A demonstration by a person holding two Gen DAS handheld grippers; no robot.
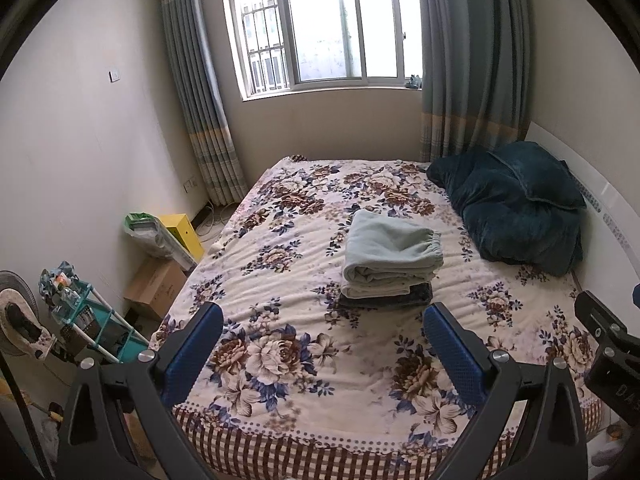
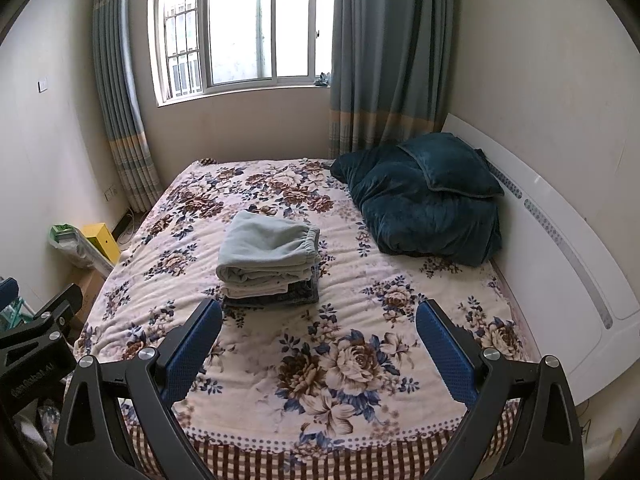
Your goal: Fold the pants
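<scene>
Bedroom scene, both wrist views. Bed (image 1: 400,432) with a floral blanket fills the frame; its checked border lies at 6 o'clock in each view. Window (image 1: 320,24) with grey-blue curtains (image 1: 472,60) stands at 12 o'clock. Dark teal quilt (image 2: 424,208), bunched with a matching pillow on top, lies at 2 o'clock against the white headboard (image 2: 560,248). Cardboard box (image 1: 156,288) and yellow box (image 1: 184,232) sit on the floor at 9 o'clock in the left view.

Stack of folded garments (image 1: 390,264) rests near the middle of the bed. Pale green pants (image 2: 268,248), folded with the elastic waistband turned toward 3 o'clock, lie on top; a cream garment and a dark one, apparently denim, lie beneath.

Left claw (image 1: 324,344) and right claw (image 2: 320,340) hover over the near edge of the bed, each with fingers spread wide and nothing between them, well apart from the stack.

Judgement: the fold looks complete. Risks from here: a claw pushed into the stack could slide the top pants off the layers below, and a pinch of only the upper ply would unroll the fold on lifting. The soft, yielding blanket could also let the stack tip.
</scene>
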